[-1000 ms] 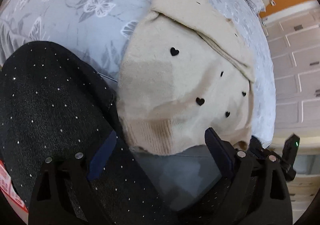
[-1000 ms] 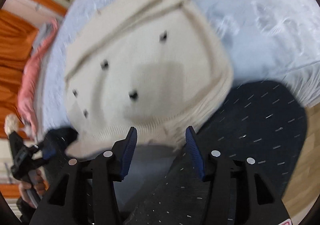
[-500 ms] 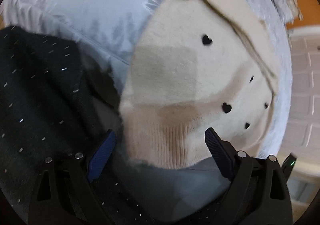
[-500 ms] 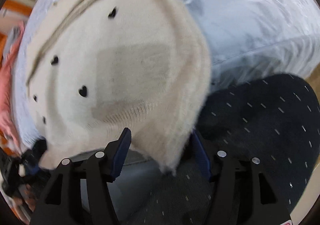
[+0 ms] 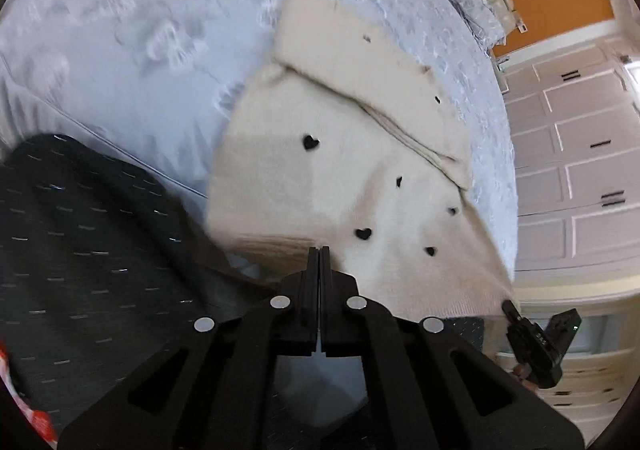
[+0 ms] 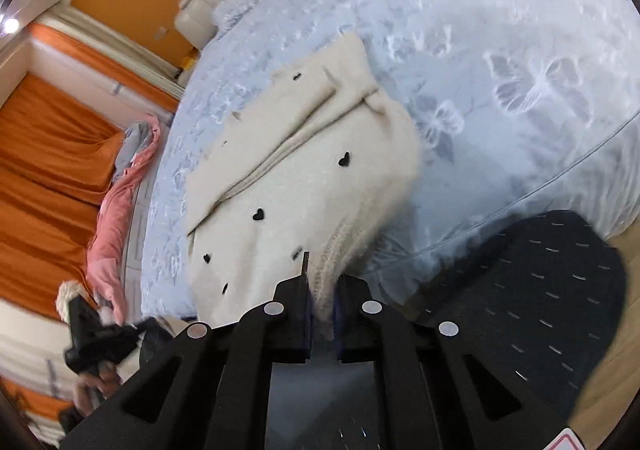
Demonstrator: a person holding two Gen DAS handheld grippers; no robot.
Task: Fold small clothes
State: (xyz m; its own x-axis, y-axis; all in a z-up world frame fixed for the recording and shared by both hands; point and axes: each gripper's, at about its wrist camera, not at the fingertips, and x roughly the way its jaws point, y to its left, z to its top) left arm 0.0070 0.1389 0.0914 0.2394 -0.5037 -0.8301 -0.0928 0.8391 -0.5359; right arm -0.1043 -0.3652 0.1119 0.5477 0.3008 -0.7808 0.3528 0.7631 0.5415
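**Both claws pinch the hem of the cream sweater**

While the cream sweater [image 5: 328, 178] lies spread on the blue bed cover [image 5: 140, 42], both claws hold its near edge. The left gripper [image 5: 319, 254] is squeezed tight, with its two fingers pressed together right at the ribbed hem, so it looks to be pinching the hem, though the cloth between the fingers is hard to see. In the right wrist view, the right gripper [image 6: 320, 290] is clamped on a thick bunch of the ribbed hem [image 6: 332, 270], and the fuzzy cloth sticks up between its fingers.

The sweater has little black hearts [image 5: 310, 141] on it. A sleeve [image 5: 360, 62] is folded across the far part of the body. The bed cover has pale butterflies [image 6: 536, 82] printed on it.

Near each claw there is dark cloth with small shiny dots [image 5: 80, 250]. In the right wrist view, a pink garment [image 6: 120, 202] lies at the far left edge of the bed, by orange curtains [image 6: 44, 178]. White cupboard doors [image 5: 580, 154] stand at the right in the left wrist view.
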